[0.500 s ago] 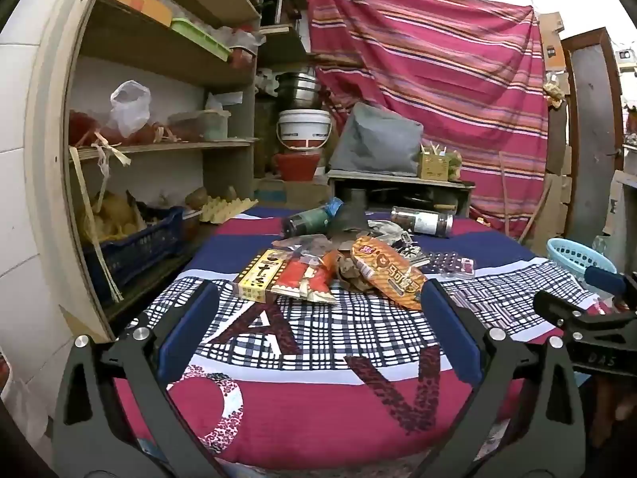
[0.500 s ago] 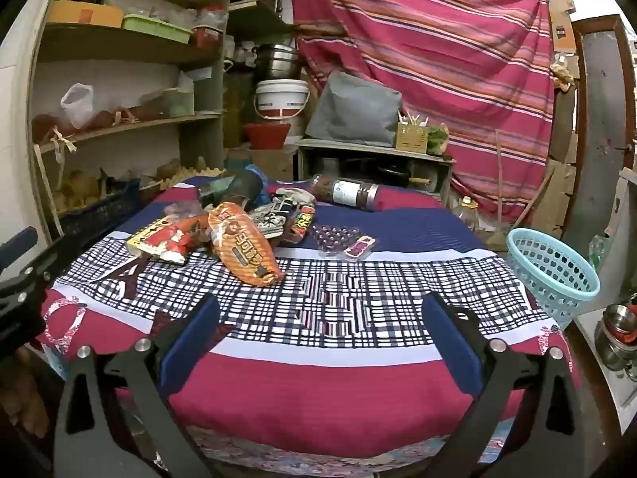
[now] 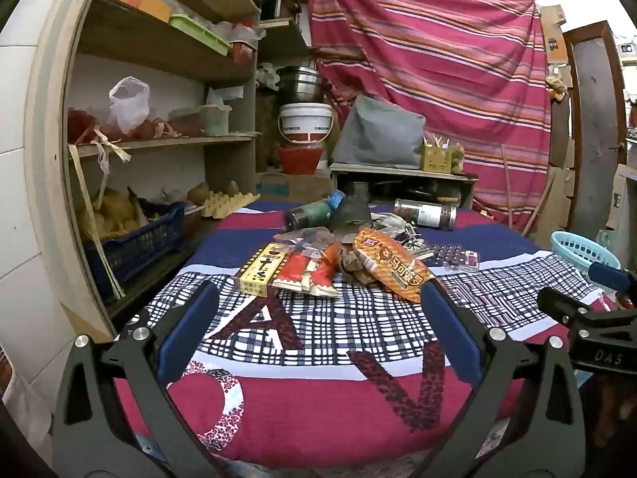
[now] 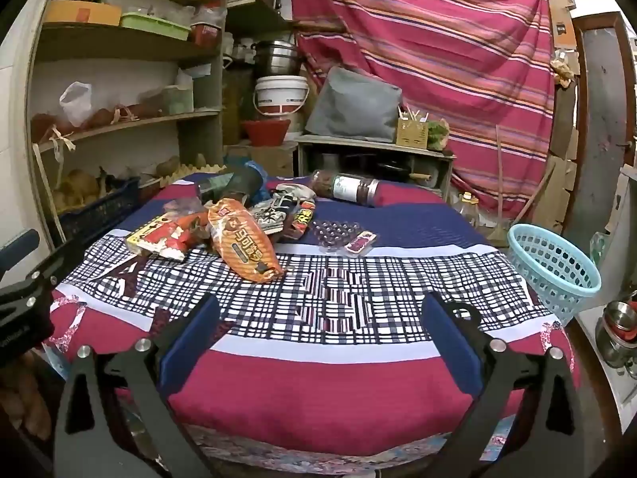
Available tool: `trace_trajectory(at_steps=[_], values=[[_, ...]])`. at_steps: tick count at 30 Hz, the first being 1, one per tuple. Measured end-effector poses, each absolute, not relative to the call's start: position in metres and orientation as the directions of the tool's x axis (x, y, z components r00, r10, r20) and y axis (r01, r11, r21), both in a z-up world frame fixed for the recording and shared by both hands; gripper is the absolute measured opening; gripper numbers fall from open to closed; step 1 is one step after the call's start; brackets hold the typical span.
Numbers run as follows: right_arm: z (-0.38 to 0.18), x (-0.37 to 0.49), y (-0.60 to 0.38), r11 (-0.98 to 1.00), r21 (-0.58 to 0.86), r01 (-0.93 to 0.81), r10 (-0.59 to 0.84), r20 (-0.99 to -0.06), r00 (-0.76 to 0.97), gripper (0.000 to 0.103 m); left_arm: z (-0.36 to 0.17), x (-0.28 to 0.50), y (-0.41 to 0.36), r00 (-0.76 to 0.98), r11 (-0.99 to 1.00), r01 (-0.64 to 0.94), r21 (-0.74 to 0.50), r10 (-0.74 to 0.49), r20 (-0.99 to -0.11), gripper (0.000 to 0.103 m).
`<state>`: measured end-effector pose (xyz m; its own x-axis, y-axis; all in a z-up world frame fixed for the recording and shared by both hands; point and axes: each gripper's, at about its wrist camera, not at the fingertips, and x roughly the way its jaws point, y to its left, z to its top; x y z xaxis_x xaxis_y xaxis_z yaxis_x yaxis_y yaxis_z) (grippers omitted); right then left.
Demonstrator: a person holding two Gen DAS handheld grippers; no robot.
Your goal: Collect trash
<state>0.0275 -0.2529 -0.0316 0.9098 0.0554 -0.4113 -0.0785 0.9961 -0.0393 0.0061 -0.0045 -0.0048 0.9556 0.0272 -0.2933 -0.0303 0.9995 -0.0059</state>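
Left gripper (image 3: 318, 318) spread wide, holding nothing, hovering over the near part of the cloth-covered table (image 3: 318, 398), short of the trash. Ahead of it, left to right in the left wrist view: yellow box (image 3: 260, 269), red wrappers (image 3: 312, 273), orange snack bag (image 3: 392, 267) lying across the heap, clear blister tray (image 3: 458, 257) just beside. Behind these, dark bottle (image 3: 308, 215) on its side and labelled jar (image 3: 426, 214) also lying flat. Farther right, right gripper (image 4: 318, 318) likewise spread apart and empty, over the near edge of the table, well apart from the pile. At far right, off the table's corner, light blue basket (image 4: 553, 263), upright.
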Motion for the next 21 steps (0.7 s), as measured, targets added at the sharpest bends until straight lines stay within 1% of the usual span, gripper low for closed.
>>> trace_trajectory(at_steps=[21], values=[[-0.0306,0.0273,-0.2528,0.996,-0.043,-0.074,0.050,-0.413,0.909,0.099,-0.0055,0.0057,-0.0043,0.957,0.999,-0.035,-0.009,0.031,-0.289,0.098]])
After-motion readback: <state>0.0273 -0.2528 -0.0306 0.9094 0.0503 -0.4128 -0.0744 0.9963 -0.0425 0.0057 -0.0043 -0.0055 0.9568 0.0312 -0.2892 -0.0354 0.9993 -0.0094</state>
